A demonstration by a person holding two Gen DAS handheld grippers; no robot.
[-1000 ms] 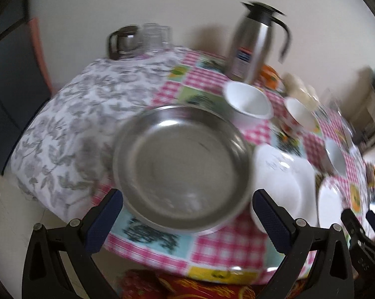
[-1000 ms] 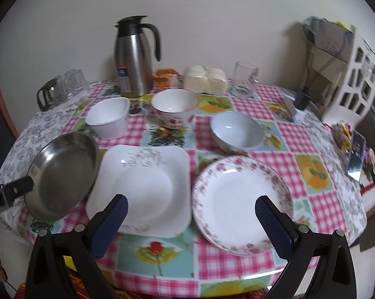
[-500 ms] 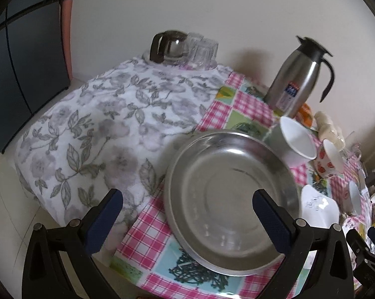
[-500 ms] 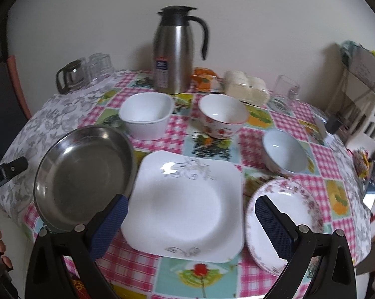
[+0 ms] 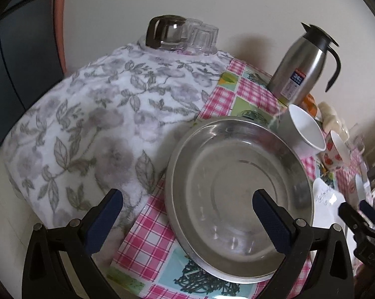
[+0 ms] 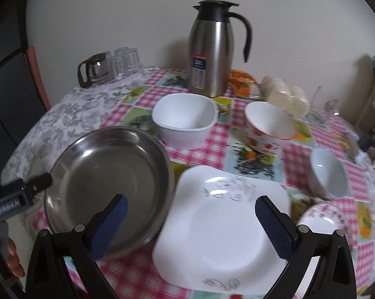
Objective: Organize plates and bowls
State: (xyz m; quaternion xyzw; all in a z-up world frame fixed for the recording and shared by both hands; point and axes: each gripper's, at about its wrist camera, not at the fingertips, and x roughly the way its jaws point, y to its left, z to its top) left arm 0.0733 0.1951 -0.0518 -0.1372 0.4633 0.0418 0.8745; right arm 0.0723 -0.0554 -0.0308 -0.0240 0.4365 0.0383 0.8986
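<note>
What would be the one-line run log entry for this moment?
left gripper: open, empty | right gripper: open, empty | steel plate: on table beside square white plate | stacking: not started

Plain cream wall (image 6: pixel 137 12), round table (image 5: pixel 212 104) in checked cloth, soft daylight

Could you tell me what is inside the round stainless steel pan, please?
The round stainless steel pan looks empty: its bare, shiny base shows only reflections. The right jaw of the left gripper covers a strip of its near base, so that patch cannot be checked.
</note>
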